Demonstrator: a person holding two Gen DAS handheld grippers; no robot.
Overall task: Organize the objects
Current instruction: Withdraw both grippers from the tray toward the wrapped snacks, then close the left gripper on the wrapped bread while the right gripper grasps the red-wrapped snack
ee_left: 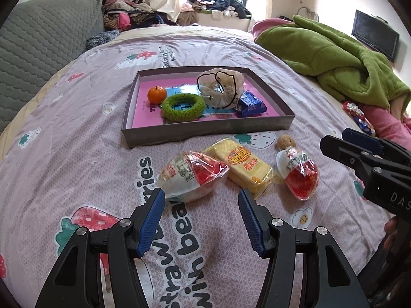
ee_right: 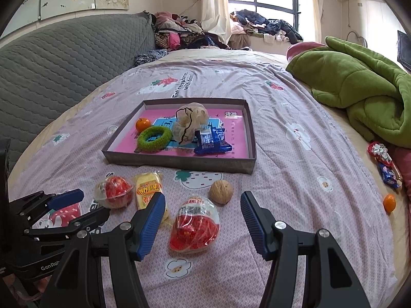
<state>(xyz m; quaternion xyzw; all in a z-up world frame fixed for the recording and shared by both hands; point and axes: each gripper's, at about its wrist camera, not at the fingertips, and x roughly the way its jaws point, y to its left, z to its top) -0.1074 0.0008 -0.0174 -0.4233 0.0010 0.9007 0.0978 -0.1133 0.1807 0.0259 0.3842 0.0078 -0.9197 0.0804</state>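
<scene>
A shallow grey box with a pink floor lies on the bed. It holds a tangerine, a green fuzzy ring, a beige mesh pouch and a blue snack pack. In front of the box lie two red-and-white egg-shaped packs, a yellow snack pack and a walnut. My left gripper is open just short of the left egg pack. My right gripper is open around the right egg pack.
A green blanket is heaped on the right. Wrapped sweets and a second tangerine lie at the bed's right edge. A grey quilted headboard stands on the left. Clothes are piled by the window.
</scene>
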